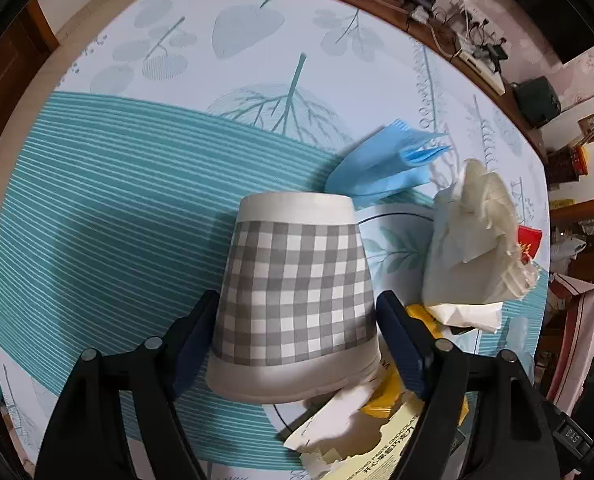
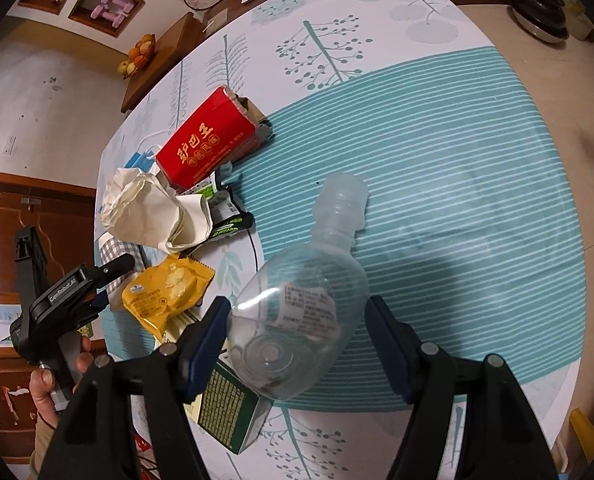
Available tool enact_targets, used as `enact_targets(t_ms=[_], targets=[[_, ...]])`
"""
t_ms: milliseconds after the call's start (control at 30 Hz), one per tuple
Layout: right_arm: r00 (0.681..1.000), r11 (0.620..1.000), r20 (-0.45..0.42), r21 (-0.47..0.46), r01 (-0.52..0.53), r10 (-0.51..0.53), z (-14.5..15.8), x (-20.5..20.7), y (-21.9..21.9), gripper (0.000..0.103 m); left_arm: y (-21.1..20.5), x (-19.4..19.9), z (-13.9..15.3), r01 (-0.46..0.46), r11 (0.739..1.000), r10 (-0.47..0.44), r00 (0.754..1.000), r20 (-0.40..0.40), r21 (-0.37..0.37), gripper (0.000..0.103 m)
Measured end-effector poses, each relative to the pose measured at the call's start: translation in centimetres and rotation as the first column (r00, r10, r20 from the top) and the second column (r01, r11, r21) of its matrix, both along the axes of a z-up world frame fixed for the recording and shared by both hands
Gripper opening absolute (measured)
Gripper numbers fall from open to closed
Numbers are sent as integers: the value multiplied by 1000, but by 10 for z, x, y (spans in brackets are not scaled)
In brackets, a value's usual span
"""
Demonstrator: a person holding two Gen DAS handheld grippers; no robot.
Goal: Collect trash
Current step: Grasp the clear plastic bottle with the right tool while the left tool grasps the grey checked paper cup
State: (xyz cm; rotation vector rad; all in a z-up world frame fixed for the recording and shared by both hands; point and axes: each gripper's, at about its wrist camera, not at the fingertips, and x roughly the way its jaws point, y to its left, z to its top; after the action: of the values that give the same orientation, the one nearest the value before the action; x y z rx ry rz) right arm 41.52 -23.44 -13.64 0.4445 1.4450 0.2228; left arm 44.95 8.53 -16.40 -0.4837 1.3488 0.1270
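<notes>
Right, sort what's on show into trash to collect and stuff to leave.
Trash: checked paper cup, clear bottle, crumpled tissue, blue napkin, yellow wrapper, red carton.
Leave: fruit bowl, power strip with cables.

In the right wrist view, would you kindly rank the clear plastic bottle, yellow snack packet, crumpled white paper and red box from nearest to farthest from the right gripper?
1. Clear plastic bottle: between the right gripper jaws.
2. Yellow snack packet: just left of the gripper.
3. Crumpled white paper: farther up-left.
4. Red box: farthest, beyond the paper.
</notes>
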Motion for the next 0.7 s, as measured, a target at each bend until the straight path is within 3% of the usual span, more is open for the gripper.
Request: enact_targets(t_ms=[200, 400, 433, 700], targets=[[1000, 1000, 5, 9, -8, 8, 1, -4, 1, 68, -10, -8, 11, 28, 997, -30, 999, 34, 69, 67], [1000, 1000, 14, 26, 4, -5, 7, -12, 2, 64, -3, -32, 28, 24, 999, -27, 997, 69, 43, 67], [1000, 1000, 17, 29, 6, -6, 9, -14, 2, 53, -2, -36, 31, 23, 999, -26, 997, 76, 40, 67], [999, 999, 39, 32, 25, -26, 22, -41, 6, 51, 12, -85, 64, 27, 999, -29, 990, 136, 17, 67]])
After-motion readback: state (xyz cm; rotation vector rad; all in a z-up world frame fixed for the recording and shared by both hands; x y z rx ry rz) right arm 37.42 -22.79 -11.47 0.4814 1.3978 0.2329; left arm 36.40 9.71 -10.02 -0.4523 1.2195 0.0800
